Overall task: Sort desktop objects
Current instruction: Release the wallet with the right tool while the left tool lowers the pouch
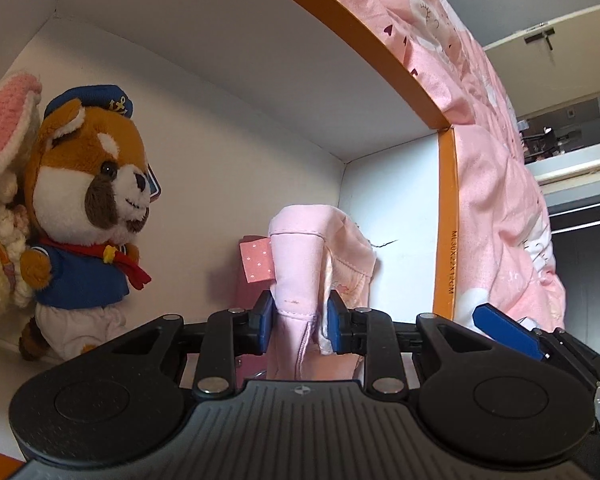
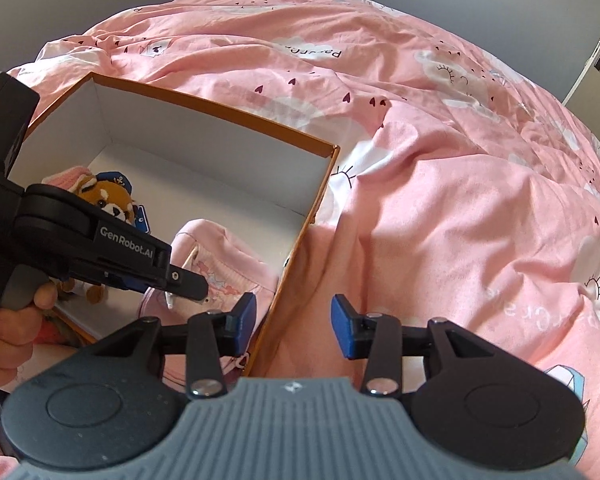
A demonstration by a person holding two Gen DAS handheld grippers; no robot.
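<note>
Left gripper (image 1: 299,322) pinches pink folded garment (image 1: 316,264) inside orange-rimmed box (image 1: 446,216), near its right wall. Sailor plush (image 1: 88,216) at the left wall. Right gripper (image 2: 294,326) fingers spread, empty, straddling the box edge.

Both views are evenly lit by soft daylight, with no glare. Fisheye distortion bends the box (image 1: 446,216) rim and darkens the corners. Soft shadows lie inside the box. The plush (image 1: 88,208) is sharp; the foreground is slightly soft.
</note>
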